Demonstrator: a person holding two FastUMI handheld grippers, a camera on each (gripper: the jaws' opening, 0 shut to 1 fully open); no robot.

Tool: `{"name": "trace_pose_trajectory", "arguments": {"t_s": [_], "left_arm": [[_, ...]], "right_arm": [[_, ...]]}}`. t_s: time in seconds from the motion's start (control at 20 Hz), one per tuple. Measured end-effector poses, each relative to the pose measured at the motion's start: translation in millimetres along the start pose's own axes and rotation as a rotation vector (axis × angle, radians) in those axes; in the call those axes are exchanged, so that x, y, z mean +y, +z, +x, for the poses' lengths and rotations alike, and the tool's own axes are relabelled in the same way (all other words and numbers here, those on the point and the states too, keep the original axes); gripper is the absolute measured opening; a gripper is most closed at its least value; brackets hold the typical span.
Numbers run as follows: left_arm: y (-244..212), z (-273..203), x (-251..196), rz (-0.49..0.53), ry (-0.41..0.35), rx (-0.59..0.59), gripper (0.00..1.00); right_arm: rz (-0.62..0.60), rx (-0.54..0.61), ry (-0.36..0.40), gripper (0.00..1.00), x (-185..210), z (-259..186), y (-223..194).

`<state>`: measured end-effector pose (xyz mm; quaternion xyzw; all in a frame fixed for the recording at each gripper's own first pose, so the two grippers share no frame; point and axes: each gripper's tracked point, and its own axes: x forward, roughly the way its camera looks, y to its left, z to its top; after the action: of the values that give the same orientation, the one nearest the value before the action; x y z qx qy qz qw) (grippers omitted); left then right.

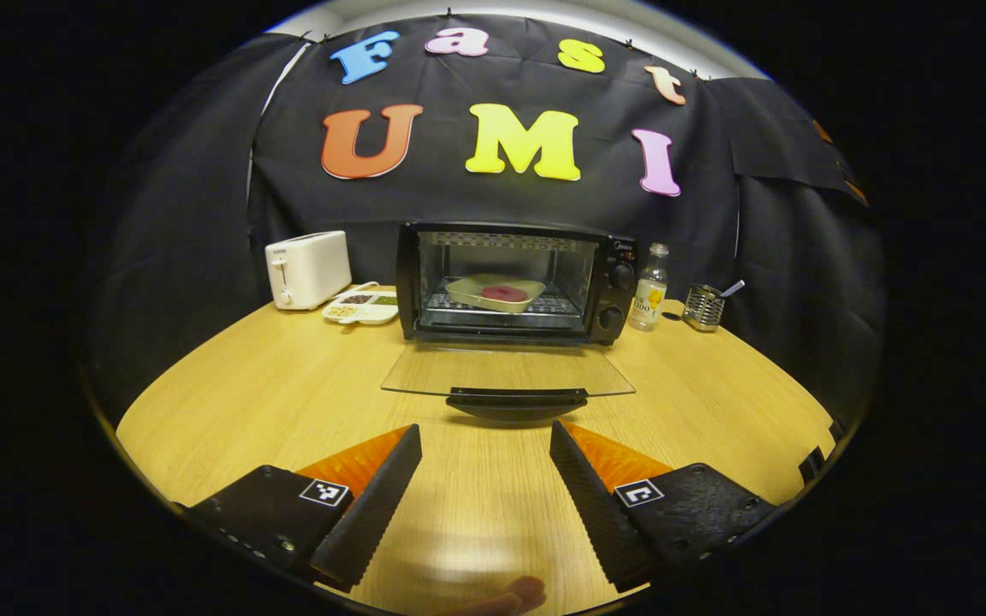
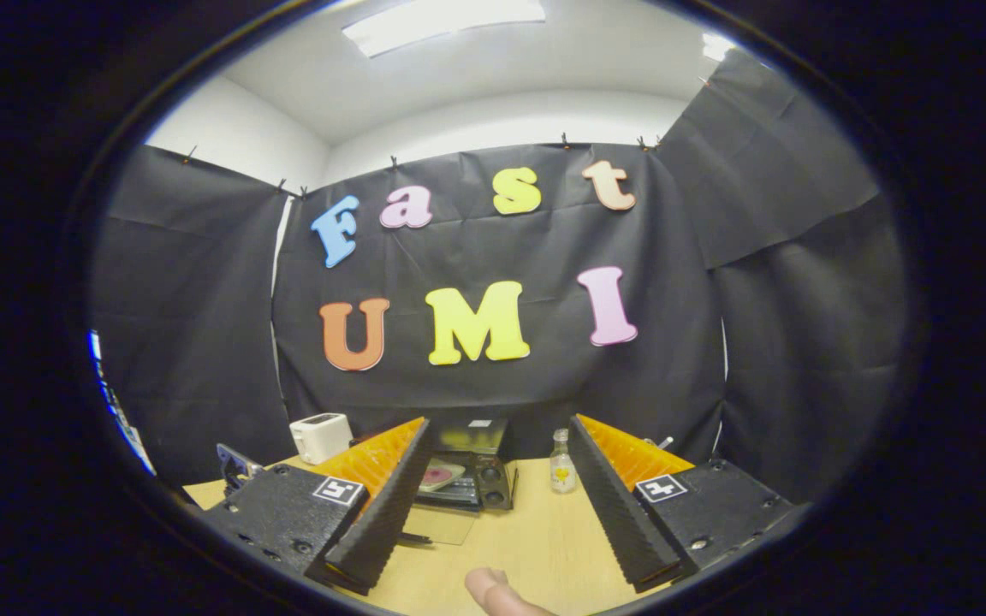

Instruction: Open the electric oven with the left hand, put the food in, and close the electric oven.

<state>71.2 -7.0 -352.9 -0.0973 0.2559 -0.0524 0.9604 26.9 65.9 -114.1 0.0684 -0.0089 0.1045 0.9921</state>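
Two grippers: both held above the wooden surface [image 1: 288, 376], both facing the electric oven [image 1: 517, 282].
Left gripper [image 1: 486, 445]: jaws spread wide, nothing between them; it sits low over the surface, in line with the oven's front, short of the door handle.
Right gripper [image 2: 500, 479]: jaws spread wide, nothing between them; it is tilted upward, well back from the oven, which appears small between its fingers.
Electric oven: black box at the back of the surface, against the booth wall; two round knobs [image 1: 620, 295] stacked on its right-hand panel.
Oven door [image 1: 507, 370]: glass, folded fully down and lying about level, just above the surface; its dark handle [image 1: 516, 402] runs along the near edge.
Food [image 1: 504, 293]: a round reddish-pink piece on a pale tray [image 1: 495, 291]; the tray rests on the wire rack inside the oven cavity.
Toaster [image 1: 307, 269]: white, standing left of the oven, apart from it.
Divided dish [image 1: 362, 307]: white, with small portions in its compartments; it lies between the toaster and the oven, near the oven's lower left corner.
Bottle [image 1: 650, 287]: clear, upright, with a yellow label, just beside the oven's right side.
Utensil holder [image 1: 703, 307]: metal mesh cup right of the bottle, with a handle sticking out of it.
Fingertip [image 2: 493, 589]: part of a person's hand at the lower edge of the right gripper view.
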Motion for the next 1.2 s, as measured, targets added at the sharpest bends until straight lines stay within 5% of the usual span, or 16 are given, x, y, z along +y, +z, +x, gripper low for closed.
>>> {"name": "trace_pose_trajectory", "arguments": {"t_s": [0.55, 1.2], "left_arm": [[-21.7, 89.5, -17.2, 0.084, 0.008, 0.145, 1.00], [-18.2, 97.1, -16.1, 0.051, 0.034, 0.214, 0.97]], "right_arm": [[-0.013, 0.020, -0.047, 0.96, -60.3, 13.7, -24.3], [-0.094, 0.083, -0.069, 0.96, -101.5, 42.8, -39.9]]}}
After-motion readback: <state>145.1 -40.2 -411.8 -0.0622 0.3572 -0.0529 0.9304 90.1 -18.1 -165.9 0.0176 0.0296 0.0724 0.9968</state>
